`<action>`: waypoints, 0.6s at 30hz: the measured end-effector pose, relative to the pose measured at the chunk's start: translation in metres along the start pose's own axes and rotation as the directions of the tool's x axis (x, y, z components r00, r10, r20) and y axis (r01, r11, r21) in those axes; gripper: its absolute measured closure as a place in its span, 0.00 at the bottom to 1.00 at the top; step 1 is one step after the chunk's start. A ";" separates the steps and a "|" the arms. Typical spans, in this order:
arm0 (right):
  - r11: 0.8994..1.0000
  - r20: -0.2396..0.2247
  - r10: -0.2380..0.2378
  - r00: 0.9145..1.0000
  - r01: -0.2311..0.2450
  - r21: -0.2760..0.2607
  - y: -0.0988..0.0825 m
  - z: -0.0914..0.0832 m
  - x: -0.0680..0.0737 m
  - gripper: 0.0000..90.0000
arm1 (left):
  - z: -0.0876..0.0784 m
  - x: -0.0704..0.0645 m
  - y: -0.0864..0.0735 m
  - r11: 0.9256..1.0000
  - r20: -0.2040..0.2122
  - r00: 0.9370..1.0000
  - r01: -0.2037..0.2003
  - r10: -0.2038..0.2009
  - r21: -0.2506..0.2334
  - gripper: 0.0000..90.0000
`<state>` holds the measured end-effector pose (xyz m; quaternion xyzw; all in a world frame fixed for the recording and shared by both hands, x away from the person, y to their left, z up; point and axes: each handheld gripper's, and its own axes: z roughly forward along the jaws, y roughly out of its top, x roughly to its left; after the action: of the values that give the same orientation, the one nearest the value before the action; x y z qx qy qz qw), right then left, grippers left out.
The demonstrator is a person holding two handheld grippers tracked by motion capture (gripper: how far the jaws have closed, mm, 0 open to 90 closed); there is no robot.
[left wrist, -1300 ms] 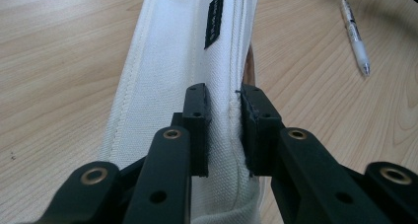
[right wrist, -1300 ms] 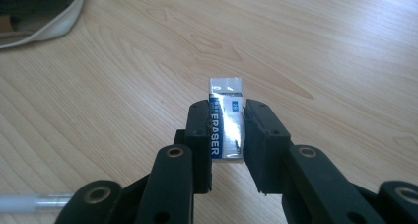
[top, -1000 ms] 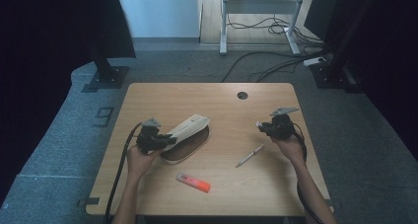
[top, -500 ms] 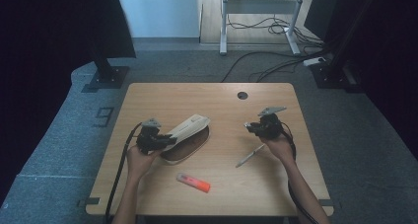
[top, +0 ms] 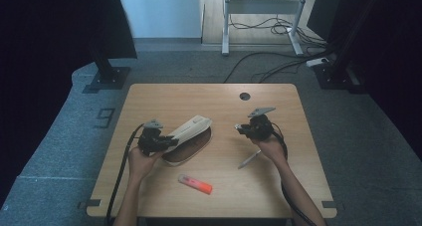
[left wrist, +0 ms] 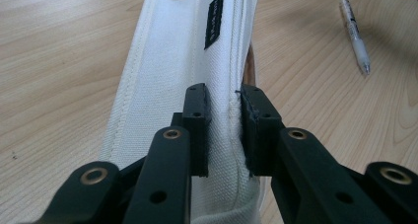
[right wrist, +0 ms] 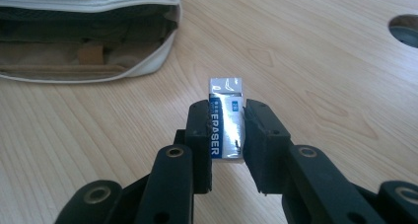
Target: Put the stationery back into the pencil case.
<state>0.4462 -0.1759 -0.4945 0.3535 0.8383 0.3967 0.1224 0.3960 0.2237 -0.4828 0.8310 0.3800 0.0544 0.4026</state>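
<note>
Nearest us, our left claw (left wrist: 224,130) pinches the white pencil case's (left wrist: 187,61) flap, holding it open. Our right claw (right wrist: 226,145) grips the eraser (right wrist: 226,120) above the worktop (right wrist: 320,66), near the opening: packing underway, pen (top: 249,159) and highlighter (top: 195,184) left.

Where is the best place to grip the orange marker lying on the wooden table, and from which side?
Probably the middle of the orange marker, coming straight down from above. It lies flat and apart on the wooden table, slanted, so jaws set across its narrow barrel should close cleanly.
</note>
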 end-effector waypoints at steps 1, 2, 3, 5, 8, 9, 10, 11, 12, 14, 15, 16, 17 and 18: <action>1.000 -0.003 -0.003 1.000 0.003 0.000 0.001 0.001 0.002 0.79 | 0.000 0.000 0.000 1.000 0.000 1.000 0.000 0.000 0.000 0.83; 1.000 -0.006 -0.007 1.000 0.007 0.001 0.002 0.003 0.003 0.79 | 0.000 0.000 0.000 1.000 0.000 1.000 0.000 0.000 0.000 0.83; 1.000 -0.008 -0.010 1.000 0.010 0.002 0.003 0.004 0.005 0.79 | 0.000 0.000 0.000 1.000 0.001 1.000 0.001 -0.001 -0.001 0.83; 1.000 -0.011 -0.014 1.000 0.014 0.003 0.005 0.006 0.007 0.79 | 0.000 0.000 0.000 1.000 0.001 1.000 0.001 -0.001 -0.001 0.83; 1.000 -0.015 -0.019 1.000 0.019 0.006 0.007 0.009 0.010 0.79 | 0.000 0.000 0.000 1.000 0.001 1.000 0.001 -0.001 -0.001 0.83; 1.000 -0.015 -0.019 1.000 0.019 0.005 0.007 0.010 0.010 0.79 | 0.000 0.000 0.000 1.000 0.002 1.000 0.001 -0.001 -0.002 0.83; 1.000 -0.018 -0.021 1.000 0.021 0.006 0.007 0.011 0.011 0.79 | 0.000 0.000 0.000 1.000 0.001 1.000 0.001 -0.001 -0.002 0.83; 1.000 -0.018 -0.021 1.000 0.021 0.005 0.008 0.012 0.012 0.79 | 0.000 0.000 0.000 1.000 0.002 1.000 0.000 0.000 -0.001 0.83; 1.000 -0.020 -0.025 1.000 0.025 0.007 0.008 0.013 0.012 0.79 | 0.000 0.000 0.000 1.000 0.001 1.000 0.001 -0.001 -0.002 0.83; 1.000 -0.023 -0.026 0.999 0.026 0.009 0.009 0.015 0.014 0.79 | 0.000 0.000 0.000 1.000 0.002 1.000 0.001 -0.001 -0.002 0.83; 1.000 -0.025 -0.026 0.999 0.026 0.009 0.009 0.016 0.015 0.79 | 0.000 0.000 0.000 1.000 0.001 1.000 0.001 -0.001 -0.002 0.83; 1.000 -0.025 -0.027 0.999 0.027 0.009 0.010 0.017 0.016 0.79 | 0.000 0.000 0.000 1.000 0.001 1.000 0.001 -0.001 -0.003 0.83; 0.999 -0.028 -0.030 0.999 0.031 0.011 0.010 0.018 0.017 0.79 | 0.000 0.000 0.000 1.000 0.001 1.000 0.001 -0.001 -0.003 0.83; 1.000 -0.028 -0.029 0.999 0.029 0.011 0.011 0.019 0.018 0.79 | 0.000 0.000 0.000 1.000 0.001 1.000 0.000 0.000 -0.002 0.83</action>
<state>0.4478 -0.1479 -0.4975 0.3365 0.8471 0.3950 0.1144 0.3958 0.2239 -0.4825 0.8305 0.3800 0.0543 0.4037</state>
